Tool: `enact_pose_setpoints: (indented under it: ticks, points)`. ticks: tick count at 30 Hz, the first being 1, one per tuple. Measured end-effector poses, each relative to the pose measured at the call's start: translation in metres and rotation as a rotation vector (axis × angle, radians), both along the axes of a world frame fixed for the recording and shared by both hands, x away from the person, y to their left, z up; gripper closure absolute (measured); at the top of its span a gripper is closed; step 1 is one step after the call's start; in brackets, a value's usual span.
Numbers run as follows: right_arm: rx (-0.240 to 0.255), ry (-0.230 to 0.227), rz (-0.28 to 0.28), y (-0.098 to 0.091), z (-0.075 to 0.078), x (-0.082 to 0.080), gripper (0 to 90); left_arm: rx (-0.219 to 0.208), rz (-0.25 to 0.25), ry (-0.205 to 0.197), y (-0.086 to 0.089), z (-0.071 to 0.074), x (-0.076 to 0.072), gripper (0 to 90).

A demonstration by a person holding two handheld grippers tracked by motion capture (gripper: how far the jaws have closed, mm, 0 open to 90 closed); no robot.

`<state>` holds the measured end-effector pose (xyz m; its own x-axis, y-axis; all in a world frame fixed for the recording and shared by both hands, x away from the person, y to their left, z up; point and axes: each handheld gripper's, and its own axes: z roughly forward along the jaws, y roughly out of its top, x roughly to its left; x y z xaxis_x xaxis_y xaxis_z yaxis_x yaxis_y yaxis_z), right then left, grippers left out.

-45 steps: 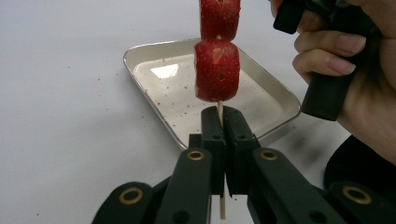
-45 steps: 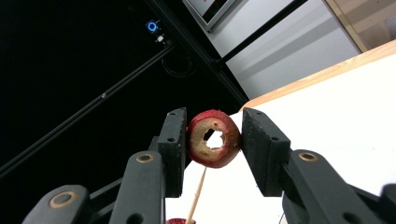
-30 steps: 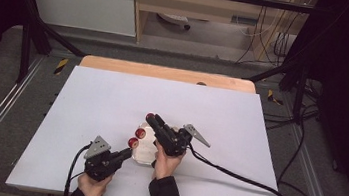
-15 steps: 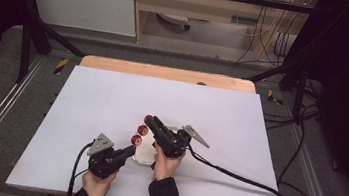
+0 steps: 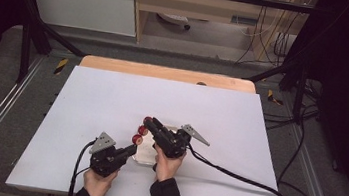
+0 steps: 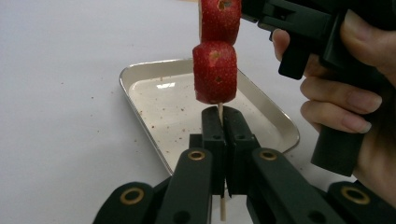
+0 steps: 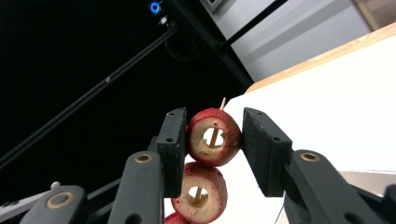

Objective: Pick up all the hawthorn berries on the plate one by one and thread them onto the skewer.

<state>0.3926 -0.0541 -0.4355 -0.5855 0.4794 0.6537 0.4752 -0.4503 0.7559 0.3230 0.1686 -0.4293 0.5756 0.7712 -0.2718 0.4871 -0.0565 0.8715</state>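
Threading fruit rings onto a skewer above the tray.
Skewer [image 6: 219, 112] is clamped in the shut left hand-held gripper [image 6: 223, 121]; top fruit ring [image 7: 214, 136] sits between the right hand-held gripper [image 7: 212, 149] jaws, which have just been opening, over the tray [image 6: 140, 79] on the tabletop [image 5: 111, 100].

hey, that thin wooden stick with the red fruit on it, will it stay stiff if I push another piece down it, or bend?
The stick looks very thin, so it may flex or snap under a hard push. The left gripper clamps it just below the fruit, which probably steadies it. The cored pieces seem loose on the stick, so they likely slide easily.
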Motion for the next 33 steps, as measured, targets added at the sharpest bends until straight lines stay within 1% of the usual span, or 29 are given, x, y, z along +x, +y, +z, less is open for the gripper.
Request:
enact_pose_setpoints:
  ticks: [1,5,7,10,12,15,18,23,24,25,26,27,29,32,33]
  points:
    - [-0.011,0.002,0.008,-0.001,0.002,0.000,57.6,-0.001,0.001,-0.001,0.001,0.001,0.000,88.6]
    - [-0.089,-0.014,0.029,-0.005,0.009,-0.001,51.7,-0.004,0.007,-0.005,0.007,0.001,0.000,88.5]
    - [-0.140,-0.020,0.043,-0.008,0.013,-0.002,48.5,0.001,0.007,-0.005,0.010,0.001,0.000,88.5]
    - [-0.210,-0.030,0.068,-0.012,0.018,-0.002,43.9,-0.004,0.008,-0.004,0.014,0.001,0.000,88.5]
    - [-0.260,-0.025,0.096,-0.015,0.021,-0.001,40.0,-0.002,0.006,-0.008,0.016,0.001,0.000,88.5]
    - [-0.349,-0.017,0.134,-0.019,0.023,0.000,33.4,-0.001,0.001,-0.009,0.019,0.001,0.000,88.5]
    - [-0.432,-0.027,0.163,-0.023,0.023,0.001,27.2,0.009,-0.003,-0.010,0.020,0.001,0.000,88.5]
    - [-0.518,-0.005,0.215,-0.033,0.021,0.001,16.9,0.015,-0.010,-0.018,0.021,0.001,0.000,88.5]
    - [-0.537,-0.004,0.220,-0.035,0.021,0.001,14.5,0.022,-0.011,-0.024,0.022,0.002,0.000,88.5]
    - [-0.562,-0.006,0.226,-0.037,0.020,0.001,12.1,0.024,-0.014,-0.021,0.022,0.002,0.000,88.5]
    - [-0.589,-0.006,0.230,-0.040,0.019,0.001,9.9,0.031,-0.014,-0.027,0.022,0.002,0.000,88.5]
    - [-0.616,-0.008,0.236,-0.043,0.018,0.001,8.4,0.033,-0.015,-0.028,0.022,0.002,0.000,88.5]
    - [-0.654,-0.004,0.249,-0.049,0.016,0.001,6.6,0.035,-0.017,-0.028,0.023,0.002,0.000,88.5]
    - [-0.699,-0.013,0.257,-0.060,0.013,0.000,4.1,0.037,-0.021,-0.026,0.023,0.003,0.000,88.5]
    - [-0.715,-0.008,0.256,-0.064,0.012,-0.001,3.5,0.037,-0.023,-0.026,0.024,0.003,0.000,88.5]
